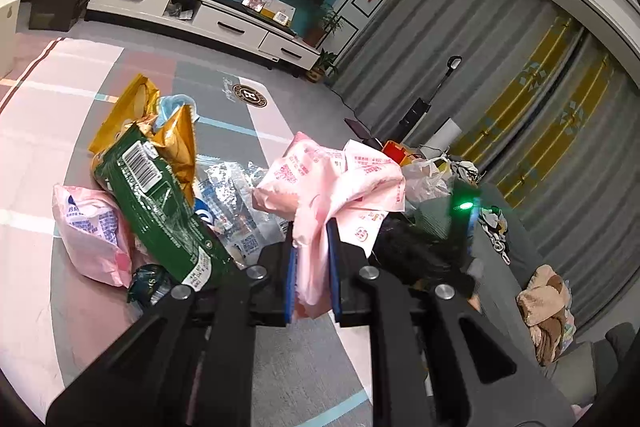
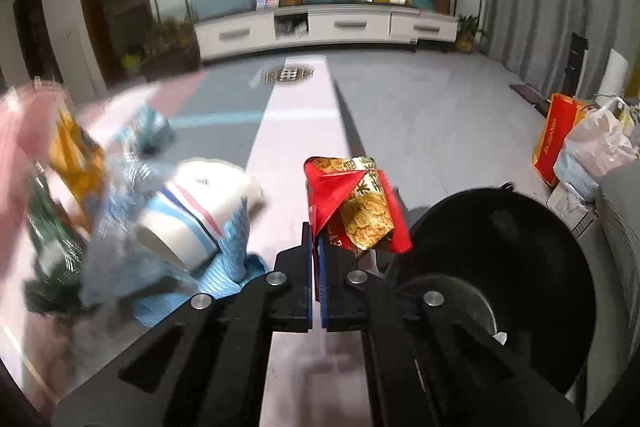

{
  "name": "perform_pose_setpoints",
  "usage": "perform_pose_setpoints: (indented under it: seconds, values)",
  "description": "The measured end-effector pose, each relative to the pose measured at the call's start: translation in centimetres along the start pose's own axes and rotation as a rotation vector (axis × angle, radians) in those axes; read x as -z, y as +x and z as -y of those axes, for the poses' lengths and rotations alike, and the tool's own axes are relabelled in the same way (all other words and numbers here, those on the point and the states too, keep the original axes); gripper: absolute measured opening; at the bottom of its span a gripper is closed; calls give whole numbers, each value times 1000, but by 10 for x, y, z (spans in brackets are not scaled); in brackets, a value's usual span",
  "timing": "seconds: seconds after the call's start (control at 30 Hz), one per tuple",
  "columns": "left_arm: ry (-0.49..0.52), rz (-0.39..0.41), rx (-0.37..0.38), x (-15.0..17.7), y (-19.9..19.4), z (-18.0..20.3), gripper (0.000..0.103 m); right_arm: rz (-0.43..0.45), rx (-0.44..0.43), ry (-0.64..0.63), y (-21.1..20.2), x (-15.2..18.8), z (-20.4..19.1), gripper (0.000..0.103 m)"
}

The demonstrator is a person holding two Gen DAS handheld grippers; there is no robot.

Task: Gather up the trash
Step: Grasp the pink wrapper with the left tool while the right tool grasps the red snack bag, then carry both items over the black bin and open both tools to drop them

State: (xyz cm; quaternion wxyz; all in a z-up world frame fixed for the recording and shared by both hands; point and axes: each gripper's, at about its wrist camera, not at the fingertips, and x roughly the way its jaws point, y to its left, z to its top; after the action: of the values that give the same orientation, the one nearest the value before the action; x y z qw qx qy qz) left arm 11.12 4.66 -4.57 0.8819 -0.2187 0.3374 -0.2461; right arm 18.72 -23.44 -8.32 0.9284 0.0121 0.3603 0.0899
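My left gripper is shut on a crumpled pink plastic wrapper and holds it above the floor. Left of it lies a trash pile: a green snack bag, a gold bag, a clear wrapper and another pink pack. My right gripper is shut on a red and gold snack wrapper, just left of a black trash bin. In the right wrist view the pile is blurred, with a white paper cup on a blue cloth.
A white TV cabinet stands along the far wall. A red paper bag and white plastic bags sit at the right by grey curtains. A grey sofa with clothes is at the right. The floor has a patterned mat.
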Motion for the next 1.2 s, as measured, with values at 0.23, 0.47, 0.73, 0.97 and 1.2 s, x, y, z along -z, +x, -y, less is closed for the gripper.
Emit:
perform_pose_setpoints:
  seconds: [0.23, 0.47, 0.73, 0.97, 1.2]
  values:
    - [51, -31, 13, 5, 20, 30, 15, 117, -40, 73, -65, 5, 22, 3]
    - [121, -85, -5, 7, 58, 76, 15, 128, -5, 122, -90, 21, 49, 3]
    - [216, -150, -54, 16, 113, 133, 16, 61, 8, 228, -85, 31, 87, 3]
    - [282, -200, -89, 26, 168, 168, 17, 5, 32, 324, -81, 41, 115, 4]
    - [264, -274, -134, 31, 219, 171, 18, -69, 59, 397, -64, 49, 133, 4]
